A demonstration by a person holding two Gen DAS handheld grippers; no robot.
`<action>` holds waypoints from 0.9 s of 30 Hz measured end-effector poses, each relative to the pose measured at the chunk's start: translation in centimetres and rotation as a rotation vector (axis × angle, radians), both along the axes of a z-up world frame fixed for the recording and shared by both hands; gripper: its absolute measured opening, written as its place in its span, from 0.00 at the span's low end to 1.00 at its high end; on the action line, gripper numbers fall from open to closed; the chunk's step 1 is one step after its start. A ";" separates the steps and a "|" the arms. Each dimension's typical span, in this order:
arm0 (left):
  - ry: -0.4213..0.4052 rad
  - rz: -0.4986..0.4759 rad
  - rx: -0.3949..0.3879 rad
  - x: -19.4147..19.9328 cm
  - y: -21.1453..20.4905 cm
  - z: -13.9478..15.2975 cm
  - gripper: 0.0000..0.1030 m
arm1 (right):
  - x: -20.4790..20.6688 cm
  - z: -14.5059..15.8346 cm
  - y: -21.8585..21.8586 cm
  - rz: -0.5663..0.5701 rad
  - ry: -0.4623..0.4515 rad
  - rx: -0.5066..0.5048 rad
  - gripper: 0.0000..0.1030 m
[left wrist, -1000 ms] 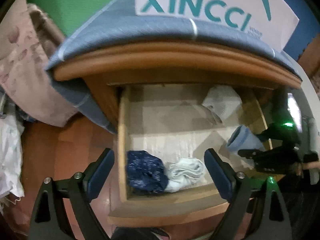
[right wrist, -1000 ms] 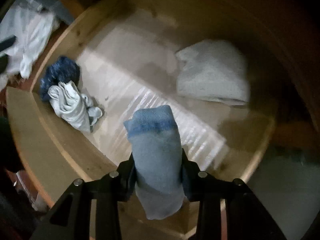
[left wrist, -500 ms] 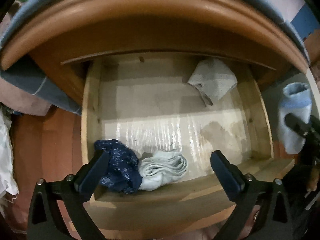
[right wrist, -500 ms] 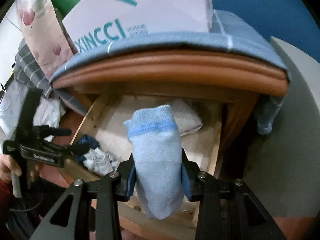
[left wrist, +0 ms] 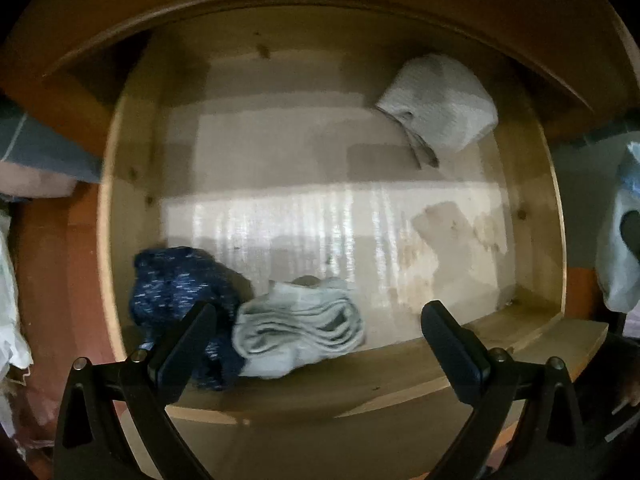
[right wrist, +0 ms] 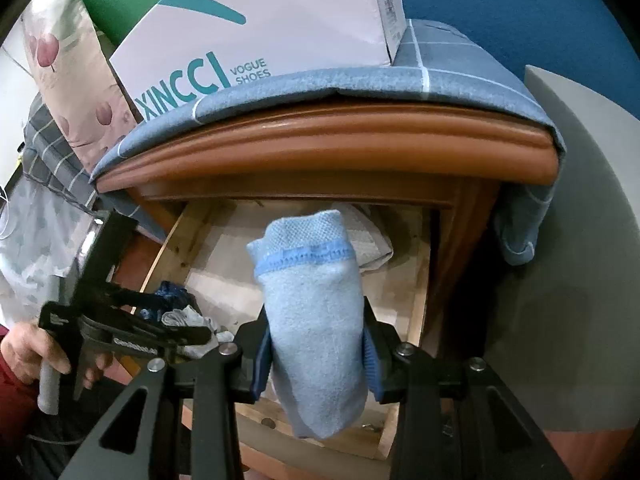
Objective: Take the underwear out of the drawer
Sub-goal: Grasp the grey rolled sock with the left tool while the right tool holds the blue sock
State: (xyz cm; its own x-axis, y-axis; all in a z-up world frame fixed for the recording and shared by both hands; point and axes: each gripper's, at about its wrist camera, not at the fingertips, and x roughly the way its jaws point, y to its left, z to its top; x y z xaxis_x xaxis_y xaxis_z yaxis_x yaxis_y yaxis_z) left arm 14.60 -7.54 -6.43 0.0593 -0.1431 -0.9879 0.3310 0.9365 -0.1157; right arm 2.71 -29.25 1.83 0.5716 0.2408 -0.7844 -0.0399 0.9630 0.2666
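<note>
The wooden drawer [left wrist: 132, 160] stands pulled out. Inside lie a navy speckled bundle [left wrist: 176, 284] at the front left, a pale folded piece [left wrist: 304, 320] beside it, and a grey folded piece [left wrist: 440, 104] at the back right. My left gripper [left wrist: 319, 308] points straight down over the front of the drawer. Its jaws are wide and closing, the pale piece lies between them, and the pads are clear of it. My right gripper [right wrist: 316, 336] is shut on a light blue rolled garment [right wrist: 312, 300], held up in front of the drawer and above its front edge.
A white shoe box [right wrist: 248, 32] sits on a blue checked cloth [right wrist: 360, 80] covering the cabinet top [right wrist: 320, 136]. A hand [right wrist: 20, 348] holds the left tool at the lower left. A grey panel [right wrist: 580, 240] stands to the right. White bags [left wrist: 8, 280] lie on the floor at the left.
My left gripper has sunk closer to the drawer, over the pale and navy pieces. My right gripper has lifted the light blue garment out of the drawer and drawn it back.
</note>
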 end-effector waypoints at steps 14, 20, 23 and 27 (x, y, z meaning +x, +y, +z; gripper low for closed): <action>0.026 -0.066 -0.094 -0.2 -2.8 1.1 0.69 | 0.0 -1.1 -0.9 -0.049 0.003 0.034 0.37; -0.033 -0.129 -0.094 -1.0 -3.6 3.0 0.76 | 0.1 -1.3 -1.0 -0.055 0.007 0.045 0.37; -0.011 -0.104 -0.129 -1.0 -3.2 3.5 0.76 | 0.1 -1.4 -1.1 -0.057 0.010 0.045 0.36; 0.038 -0.053 -0.126 -1.3 -2.3 3.8 0.79 | 0.1 -1.1 -1.2 -0.060 0.001 0.062 0.37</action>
